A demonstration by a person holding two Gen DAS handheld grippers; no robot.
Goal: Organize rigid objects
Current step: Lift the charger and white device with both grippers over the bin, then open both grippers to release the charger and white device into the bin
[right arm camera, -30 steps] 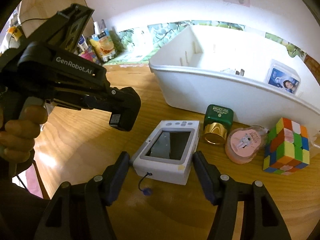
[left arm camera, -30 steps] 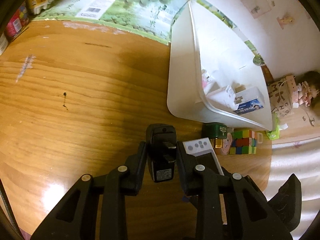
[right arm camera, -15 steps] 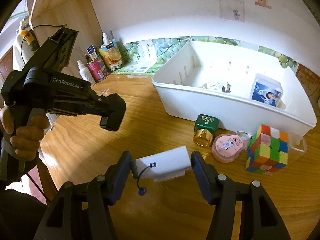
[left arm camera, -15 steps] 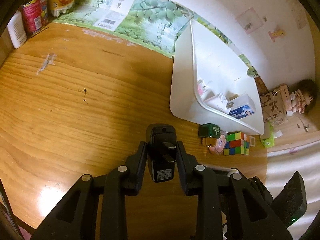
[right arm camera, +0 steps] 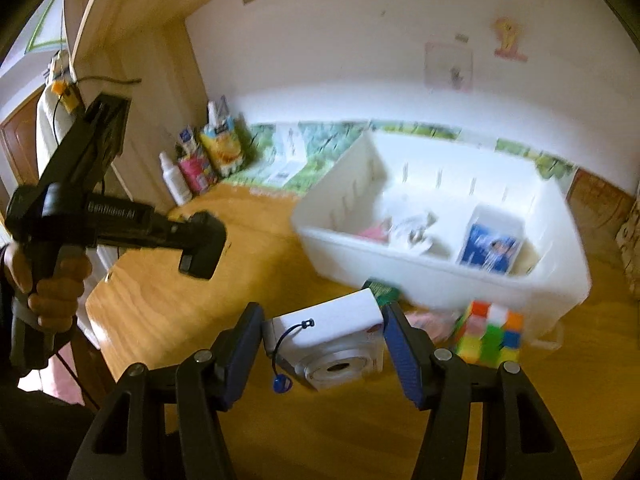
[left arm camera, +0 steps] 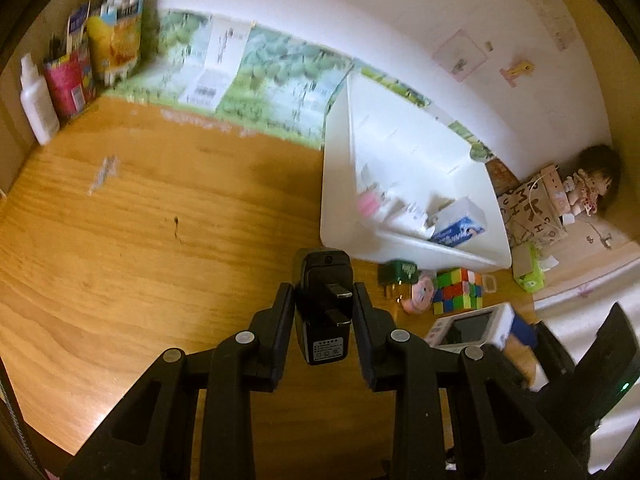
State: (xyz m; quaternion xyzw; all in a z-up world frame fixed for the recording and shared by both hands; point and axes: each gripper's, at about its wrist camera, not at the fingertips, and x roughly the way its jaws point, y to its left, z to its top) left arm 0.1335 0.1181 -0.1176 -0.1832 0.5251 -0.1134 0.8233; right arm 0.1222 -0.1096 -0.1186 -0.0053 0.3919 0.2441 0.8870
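Note:
My left gripper (left arm camera: pixel 322 312) is shut on a black plug adapter (left arm camera: pixel 323 304) and holds it above the wooden table, left of the white bin (left arm camera: pixel 340 184). It also shows in the right wrist view (right arm camera: pixel 200 248). My right gripper (right arm camera: pixel 322 340) is shut on a small white camera (right arm camera: pixel 332 336), lens facing down towards me, lifted above the table in front of the bin (right arm camera: pixel 440 276). The camera also shows in the left wrist view (left arm camera: pixel 468 326). A colour cube (right arm camera: pixel 490 332), a pink round case (left arm camera: pixel 418 298) and a green bottle (left arm camera: pixel 398 274) lie before the bin.
The bin holds a blue-and-white box (right arm camera: pixel 486 250) and small items. Bottles and cartons (left arm camera: pixel 72 68) stand at the table's back left corner. A green printed sheet (left arm camera: pixel 256 92) lies along the wall. A doll (left arm camera: pixel 596 184) sits far right.
Both grippers have risen higher above the table. The right gripper lifted the camera off the table and tilted it so its lens faces down. The views are blurred by motion.

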